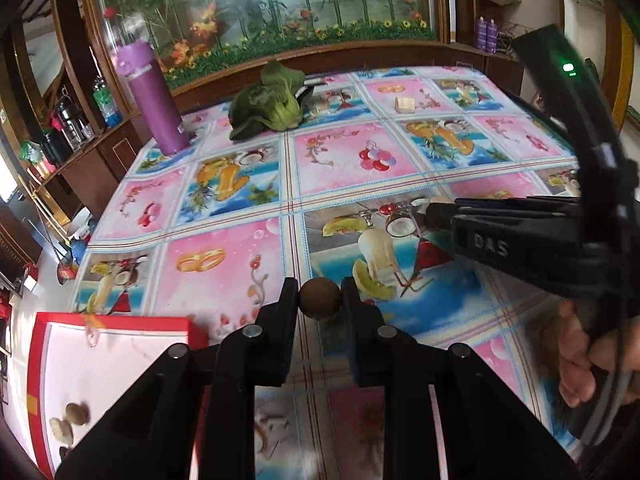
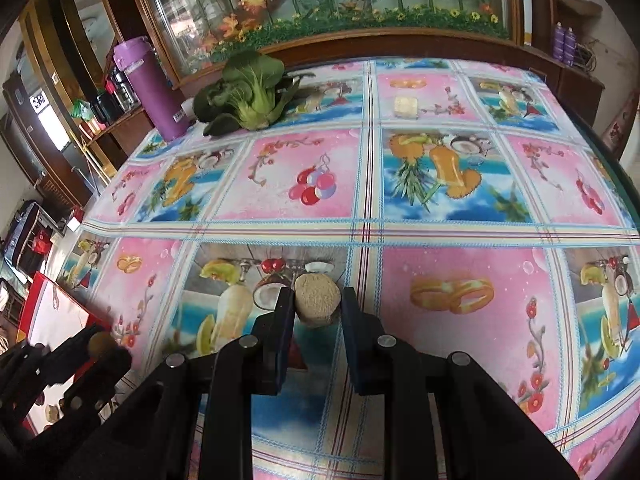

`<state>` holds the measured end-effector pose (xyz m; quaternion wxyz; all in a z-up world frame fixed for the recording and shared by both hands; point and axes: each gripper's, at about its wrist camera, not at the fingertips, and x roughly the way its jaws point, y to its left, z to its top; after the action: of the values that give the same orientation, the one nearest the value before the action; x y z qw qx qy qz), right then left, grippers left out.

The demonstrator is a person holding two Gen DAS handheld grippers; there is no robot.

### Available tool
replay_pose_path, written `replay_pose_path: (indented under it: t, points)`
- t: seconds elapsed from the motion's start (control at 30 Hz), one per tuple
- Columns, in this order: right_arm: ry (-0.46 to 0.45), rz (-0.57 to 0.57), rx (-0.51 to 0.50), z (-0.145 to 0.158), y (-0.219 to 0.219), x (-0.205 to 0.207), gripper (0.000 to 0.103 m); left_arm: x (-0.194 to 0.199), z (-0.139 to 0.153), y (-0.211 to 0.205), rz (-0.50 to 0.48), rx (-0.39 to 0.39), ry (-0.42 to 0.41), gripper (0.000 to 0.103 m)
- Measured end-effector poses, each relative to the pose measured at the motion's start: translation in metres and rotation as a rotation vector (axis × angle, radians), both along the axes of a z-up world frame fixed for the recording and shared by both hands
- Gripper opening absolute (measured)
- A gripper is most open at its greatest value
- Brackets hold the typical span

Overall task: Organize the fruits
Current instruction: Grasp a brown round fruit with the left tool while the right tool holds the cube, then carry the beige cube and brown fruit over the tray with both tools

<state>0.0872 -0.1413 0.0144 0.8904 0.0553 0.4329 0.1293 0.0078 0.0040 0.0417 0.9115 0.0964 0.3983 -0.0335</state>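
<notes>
My left gripper [image 1: 320, 294] is shut on a small round brown fruit [image 1: 320, 298], held over the tablecloth just right of a red-rimmed white box [image 1: 120, 322]. Several small brown fruits [image 1: 70, 420] lie in the box's near corner. My right gripper [image 2: 318, 300] is shut on a larger tan, rough-skinned fruit [image 2: 318, 304], low over the cloth. In the right wrist view, the left gripper [image 2: 102, 346] and its brown fruit [image 2: 100, 342] sit at the lower left, above the red box [image 2: 38, 292]. The left wrist view catches the right gripper [image 1: 434, 210] reaching in from the right.
A purple bottle [image 1: 154, 96] and a leafy green bok choy [image 1: 268, 100] stand at the far left of the patterned table [image 2: 440, 236]. A pale yellow block [image 2: 406, 106] lies far back in the middle. A hand [image 1: 580, 360] holds the right gripper. A wooden cabinet with glass runs behind.
</notes>
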Motion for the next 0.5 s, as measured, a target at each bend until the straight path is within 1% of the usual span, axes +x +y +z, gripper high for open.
replay_pose_path:
  t: [0.13, 0.2, 0.27, 0.33, 0.5]
  points:
    - [-0.062, -0.013, 0.043, 0.012, 0.0, -0.021, 0.022, -0.026, 0.016, 0.003, -0.002, -0.019, -0.051, 0.023]
    - [-0.109, -0.018, 0.044, 0.017, 0.002, -0.037, 0.022, -0.04, 0.024, 0.005, -0.007, -0.029, -0.074, 0.023]
    - [-0.147, -0.011, 0.068, 0.021, 0.002, -0.058, 0.022, -0.052, 0.03, 0.007, -0.012, -0.043, -0.089, 0.023]
    - [-0.159, 0.0, 0.091, 0.022, 0.003, -0.073, 0.022, -0.064, 0.035, 0.011, -0.017, -0.058, -0.102, 0.023]
    - [-0.207, 0.065, 0.086, 0.028, 0.019, -0.112, 0.022, -0.091, 0.043, 0.025, -0.01, -0.094, -0.127, 0.023]
